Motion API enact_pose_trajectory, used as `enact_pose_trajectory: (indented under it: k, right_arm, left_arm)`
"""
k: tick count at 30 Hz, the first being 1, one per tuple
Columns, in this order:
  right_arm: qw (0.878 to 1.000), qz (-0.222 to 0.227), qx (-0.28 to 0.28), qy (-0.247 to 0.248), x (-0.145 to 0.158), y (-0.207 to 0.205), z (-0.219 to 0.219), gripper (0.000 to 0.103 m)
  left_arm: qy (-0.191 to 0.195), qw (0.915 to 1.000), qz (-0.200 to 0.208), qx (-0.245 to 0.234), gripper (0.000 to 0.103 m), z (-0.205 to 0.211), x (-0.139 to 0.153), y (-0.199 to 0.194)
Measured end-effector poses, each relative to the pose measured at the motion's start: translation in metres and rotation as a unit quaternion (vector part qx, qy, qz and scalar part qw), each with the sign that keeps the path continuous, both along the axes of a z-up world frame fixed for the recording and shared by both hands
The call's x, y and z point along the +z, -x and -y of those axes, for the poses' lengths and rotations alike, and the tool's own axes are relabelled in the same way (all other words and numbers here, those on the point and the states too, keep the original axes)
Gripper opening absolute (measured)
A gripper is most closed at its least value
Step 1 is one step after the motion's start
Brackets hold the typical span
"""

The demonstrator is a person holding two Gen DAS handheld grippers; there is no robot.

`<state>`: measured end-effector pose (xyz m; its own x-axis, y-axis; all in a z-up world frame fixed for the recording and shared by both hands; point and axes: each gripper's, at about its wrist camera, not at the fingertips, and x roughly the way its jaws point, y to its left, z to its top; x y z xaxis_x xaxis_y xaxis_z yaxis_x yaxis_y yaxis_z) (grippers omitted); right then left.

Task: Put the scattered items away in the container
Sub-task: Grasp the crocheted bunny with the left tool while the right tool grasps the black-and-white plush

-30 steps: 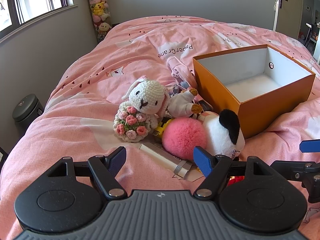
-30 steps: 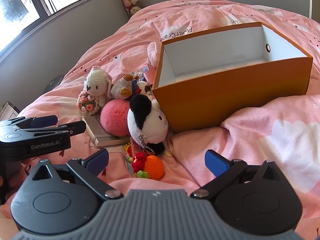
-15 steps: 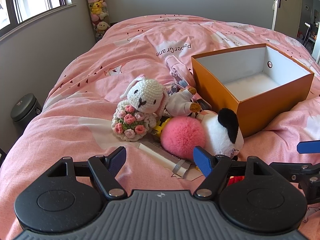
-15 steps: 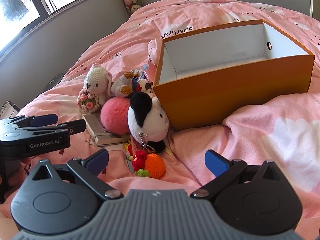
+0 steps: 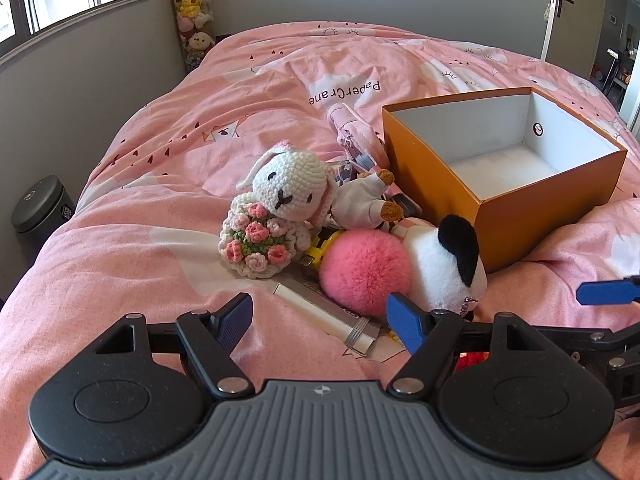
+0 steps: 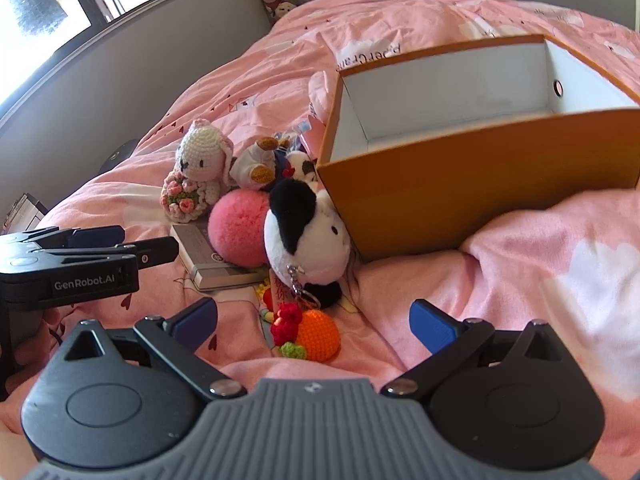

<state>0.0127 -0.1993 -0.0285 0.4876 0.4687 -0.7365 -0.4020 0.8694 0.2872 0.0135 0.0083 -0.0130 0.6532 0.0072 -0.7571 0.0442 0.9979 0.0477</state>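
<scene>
You've got 1 orange box (image 5: pixel 516 216), 1 crochet bunny (image 5: pixel 288 188), 1 pink pompom (image 5: pixel 366 268), 1 black-and-white plush (image 6: pixel 308 240), 1 small white-clothed doll (image 5: pixel 362 204), 1 crochet orange charm (image 6: pixel 318 336), 1 book (image 6: pixel 208 260), 2 grippers: left (image 5: pixel 320 316), right (image 6: pixel 314 320).

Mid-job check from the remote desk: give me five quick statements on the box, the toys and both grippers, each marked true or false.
1. The orange box holds no toys yet. True.
2. The left gripper is shut on the pink pompom. False: its jaws are open and the pompom lies on the bed beyond them.
3. The crochet bunny sits behind a crochet flower bouquet. True.
4. The black-and-white plush lies inside the box. False: it lies outside, against the box's near corner.
5. The right gripper is open, with an orange crochet charm on the bed between its fingers. True.
</scene>
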Motion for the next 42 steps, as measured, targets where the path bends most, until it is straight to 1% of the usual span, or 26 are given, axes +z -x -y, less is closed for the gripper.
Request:
enact_pose_trajectory:
  k: [2, 5, 7, 9, 11, 14, 16, 19, 24, 28, 30, 33, 35, 39, 42]
  right_arm:
    - [1.0, 0.009, 0.006, -0.003, 0.002, -0.004, -0.002, 0.102]
    - [1.0, 0.013, 0.013, -0.005, 0.002, -0.013, -0.005, 0.099]
    - [1.0, 0.013, 0.021, -0.005, 0.001, -0.02, -0.009, 0.088]
    - [1.0, 0.011, 0.028, -0.006, -0.001, -0.027, -0.013, 0.081]
    - [0.999, 0.007, 0.036, -0.008, -0.004, -0.032, -0.017, 0.081]
    - [0.999, 0.003, 0.042, -0.012, -0.008, -0.041, -0.022, 0.079]
    - [0.999, -0.003, 0.042, -0.012, -0.012, -0.047, -0.025, 0.075]
    - [0.999, -0.019, 0.04, -0.016, -0.02, -0.055, -0.027, 0.072]
    - [0.998, -0.041, 0.039, -0.018, -0.03, -0.065, -0.03, 0.071]
    - [0.997, -0.06, 0.037, -0.021, -0.04, -0.072, -0.032, 0.073]
    - [0.997, -0.068, 0.037, -0.021, -0.044, -0.075, -0.032, 0.073]
    - [0.996, -0.076, 0.039, -0.02, -0.049, -0.077, -0.035, 0.077]
    - [0.996, -0.079, 0.043, -0.016, -0.051, -0.078, -0.037, 0.078]
    - [0.995, -0.089, 0.046, -0.014, -0.056, -0.082, -0.039, 0.079]
    - [0.994, -0.095, 0.042, -0.016, -0.059, -0.085, -0.038, 0.079]
  left_arm:
    - [0.008, 0.9999, 0.007, -0.009, 0.087, 0.0, 0.0, 0.0]
    - [0.017, 0.9996, 0.012, -0.019, 0.085, 0.001, 0.001, -0.002]
    - [0.02, 0.9994, 0.013, -0.023, 0.082, 0.001, 0.001, -0.004]
    - [0.022, 0.9993, 0.014, -0.027, 0.078, 0.001, 0.002, -0.007]
    - [0.023, 0.9992, 0.017, -0.027, 0.073, -0.001, 0.003, -0.01]
    - [0.02, 0.9993, 0.022, -0.021, 0.072, -0.005, 0.005, -0.016]
    - [0.013, 0.9995, 0.024, -0.018, 0.072, -0.009, 0.006, -0.021]
    - [0.0, 0.9996, 0.021, -0.018, 0.072, -0.015, 0.006, -0.029]
    - [-0.027, 0.9994, 0.007, -0.019, 0.072, -0.023, -0.003, -0.047]
    - [-0.065, 0.9975, -0.002, -0.026, 0.078, -0.022, -0.016, -0.059]
    - [-0.085, 0.9959, -0.007, -0.03, 0.079, -0.02, -0.024, -0.064]
    - [-0.13, 0.9909, -0.014, -0.034, 0.082, -0.016, -0.036, -0.071]
    - [-0.159, 0.9861, -0.019, -0.043, 0.084, -0.012, -0.045, -0.075]
    - [-0.176, 0.9824, -0.033, -0.051, 0.085, -0.01, -0.059, -0.083]
    - [-0.178, 0.9821, -0.037, -0.051, 0.085, -0.011, -0.065, -0.089]
